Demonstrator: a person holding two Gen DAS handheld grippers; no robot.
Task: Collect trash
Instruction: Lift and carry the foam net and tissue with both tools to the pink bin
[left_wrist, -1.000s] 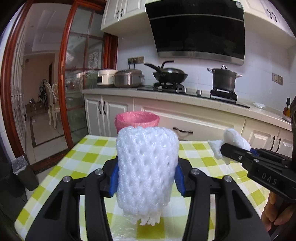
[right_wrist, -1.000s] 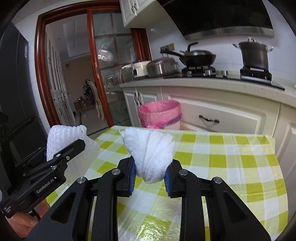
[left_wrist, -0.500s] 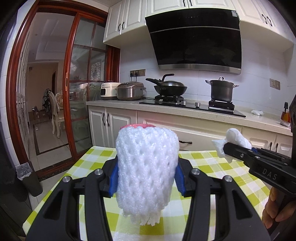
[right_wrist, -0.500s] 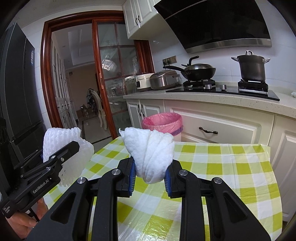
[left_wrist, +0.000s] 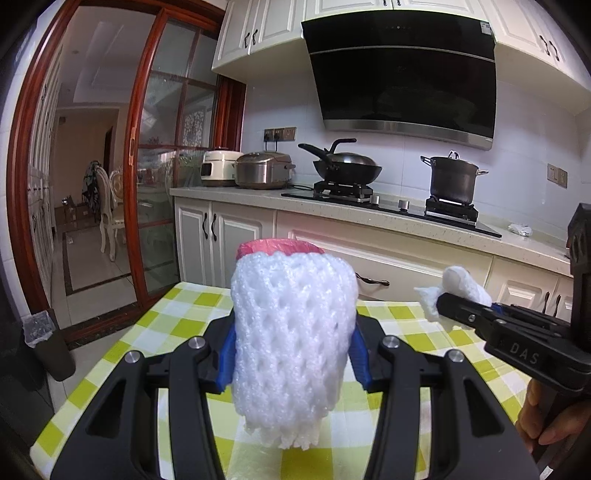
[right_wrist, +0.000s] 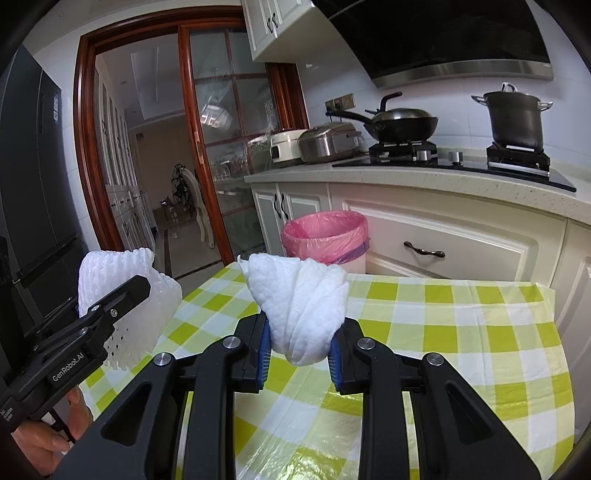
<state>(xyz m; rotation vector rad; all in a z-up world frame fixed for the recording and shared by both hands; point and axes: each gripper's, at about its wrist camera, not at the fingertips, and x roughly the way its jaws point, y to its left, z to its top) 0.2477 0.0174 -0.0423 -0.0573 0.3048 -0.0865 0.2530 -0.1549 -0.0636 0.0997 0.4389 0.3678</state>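
Note:
My left gripper (left_wrist: 293, 360) is shut on a white foam fruit net (left_wrist: 293, 343), held above the table. The net also shows in the right wrist view (right_wrist: 122, 291), at the left. My right gripper (right_wrist: 299, 350) is shut on a crumpled white tissue (right_wrist: 301, 306), also held above the table; the tissue shows at the right of the left wrist view (left_wrist: 461, 291). A bin lined with a pink bag (right_wrist: 325, 236) stands on the floor beyond the table's far edge. In the left wrist view only its pink rim (left_wrist: 258, 249) shows above the foam net.
The table carries a green-and-white checked cloth (right_wrist: 461, 332). White cabinets (right_wrist: 461, 236) and a counter with a wok (left_wrist: 345, 171), a pot (left_wrist: 452, 181) and cookers run behind the bin. A glass sliding door (left_wrist: 166, 177) is at the left. A small dark bin (left_wrist: 46, 345) stands on the floor at the left.
Both grippers have risen and tilted up while keeping their loads. The pink bin has sunk lower in both views and is now mostly hidden behind the foam net in the left one.

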